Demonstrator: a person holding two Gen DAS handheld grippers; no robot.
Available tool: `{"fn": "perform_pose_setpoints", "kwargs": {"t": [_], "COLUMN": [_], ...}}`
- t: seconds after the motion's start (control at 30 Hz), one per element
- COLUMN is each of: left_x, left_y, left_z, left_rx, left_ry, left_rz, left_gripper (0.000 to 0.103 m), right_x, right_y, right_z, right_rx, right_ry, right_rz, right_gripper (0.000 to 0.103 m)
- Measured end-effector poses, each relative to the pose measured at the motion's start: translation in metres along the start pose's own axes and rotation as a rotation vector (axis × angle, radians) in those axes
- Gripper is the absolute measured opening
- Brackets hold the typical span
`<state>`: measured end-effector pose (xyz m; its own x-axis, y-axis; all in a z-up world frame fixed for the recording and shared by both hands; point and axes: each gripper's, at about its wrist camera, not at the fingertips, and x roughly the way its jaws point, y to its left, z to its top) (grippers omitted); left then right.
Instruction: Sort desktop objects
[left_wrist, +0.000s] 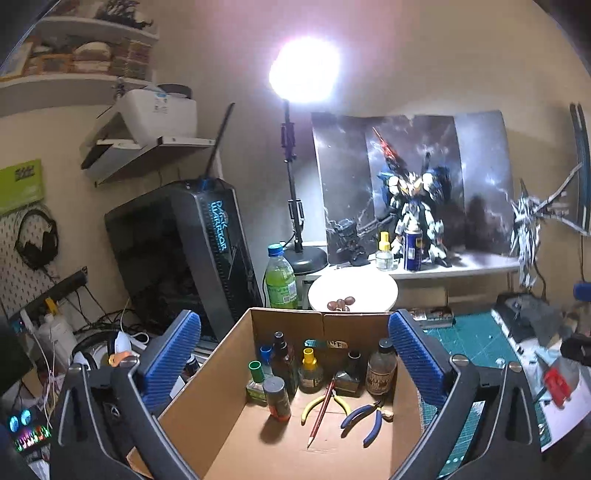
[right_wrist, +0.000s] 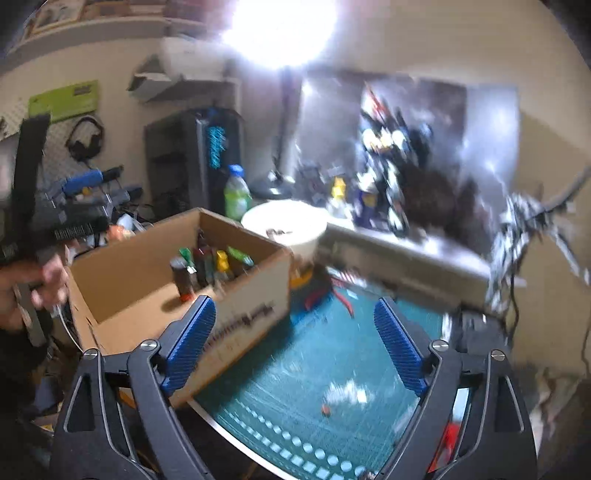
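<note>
Left gripper (left_wrist: 293, 363) hangs spread and empty over the box (left_wrist: 207, 413), right gripper (right_wrist: 293, 347) likewise spread over the mat (right_wrist: 295, 369) beside the box — inside it, glass bottles (left_wrist: 280, 358) look fragile and slick, best pinched mid-body.

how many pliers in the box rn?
2. Yellow-handled pliers lie mid-floor of the cardboard box, blue-handled pliers just to their right. Others could be hidden behind the bottles.
</note>
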<state>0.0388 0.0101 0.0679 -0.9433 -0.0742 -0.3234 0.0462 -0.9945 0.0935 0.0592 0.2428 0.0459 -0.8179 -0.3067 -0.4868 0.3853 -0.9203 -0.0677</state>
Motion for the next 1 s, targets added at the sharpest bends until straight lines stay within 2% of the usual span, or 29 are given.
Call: {"fn": "perform_pose_setpoints", "kwargs": {"t": [0.2,0.5,1.0], "left_x": [0.002,0.007,0.005], "left_y": [0.012,0.022,0.012], "left_z": [-0.008,-0.015,-0.017], "left_rx": [-0.075,-0.092,-0.077], "left_ry": [0.08,0.116,0.123], "left_rz": [0.004,0.028,0.008], "left_gripper": [0.103,0.103,0.103], "right_x": [0.002,0.023,0.026], "right_y": [0.021,0.046,0.045], "right_z": [0.032,0.035,0.04], "right_rx": [0.034,-0.015,0.005], "right_ry": [0.022,0.091,0.084], "right_rz": [0.019,-0.001,-0.043], "right_gripper": [0.101,0.102,0.102]}}
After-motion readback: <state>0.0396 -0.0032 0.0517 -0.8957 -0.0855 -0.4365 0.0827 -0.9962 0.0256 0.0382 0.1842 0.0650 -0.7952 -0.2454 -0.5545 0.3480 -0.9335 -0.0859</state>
